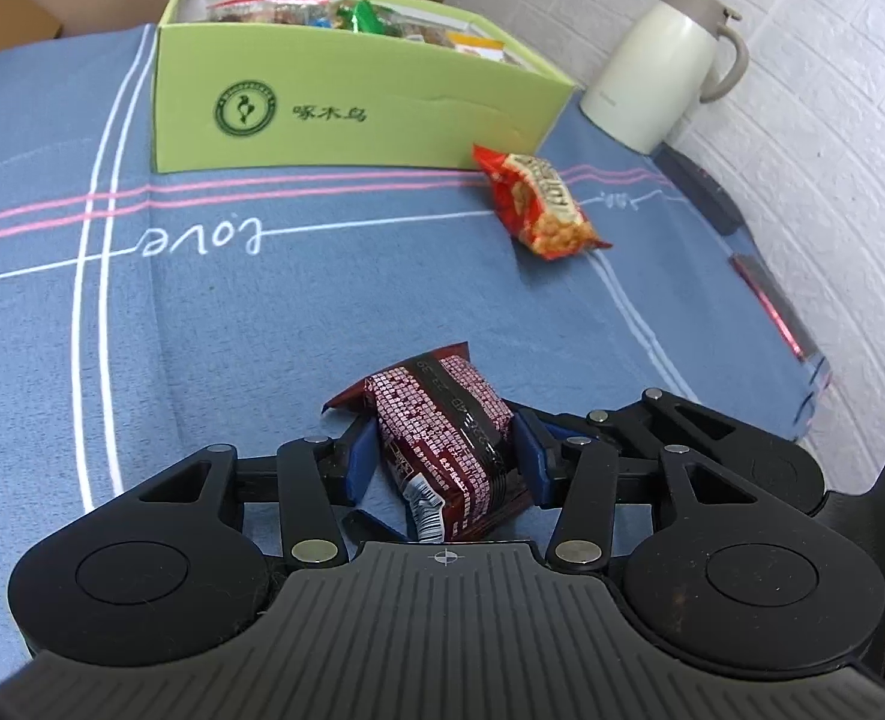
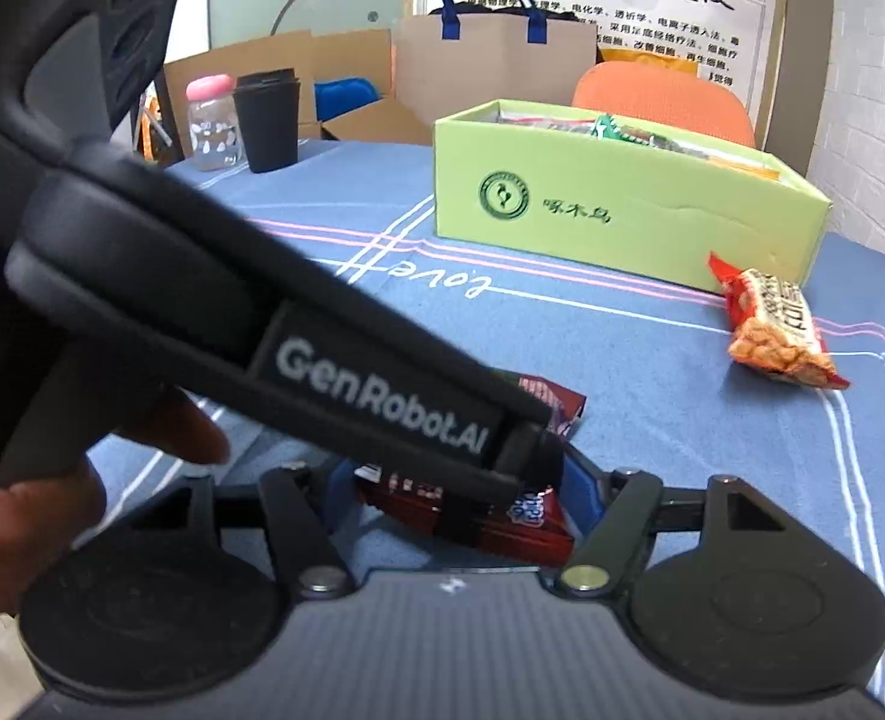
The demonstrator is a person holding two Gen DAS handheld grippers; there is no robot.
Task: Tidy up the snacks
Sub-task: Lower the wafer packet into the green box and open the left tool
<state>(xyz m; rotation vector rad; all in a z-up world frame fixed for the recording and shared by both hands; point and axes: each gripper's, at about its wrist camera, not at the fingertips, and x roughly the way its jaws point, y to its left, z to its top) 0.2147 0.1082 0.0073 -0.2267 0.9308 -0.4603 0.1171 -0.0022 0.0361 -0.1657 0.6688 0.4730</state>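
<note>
A dark red snack packet (image 1: 442, 426) lies on the blue tablecloth, and the blue pads of my left gripper (image 1: 445, 459) are shut on its two sides. In the right wrist view the same packet (image 2: 520, 528) fills the gap of my right gripper (image 2: 457, 474), whose pads touch its ends. There the left gripper's body (image 2: 382, 402) crosses in front and hides part of the packet. An orange-red peanut packet (image 1: 538, 204) (image 2: 778, 330) lies loose by the near right corner of the green box (image 1: 352, 114) (image 2: 622, 222). The box stands open at the back with several snack packets inside.
A cream thermos jug (image 1: 658, 60) stands right of the box by the white wall. A black cup (image 2: 268, 120) and a pink-capped bottle (image 2: 211, 123) stand at the far left. A dark flat object (image 1: 772, 300) lies along the table's right edge. A hand (image 2: 22, 516) holds the left gripper.
</note>
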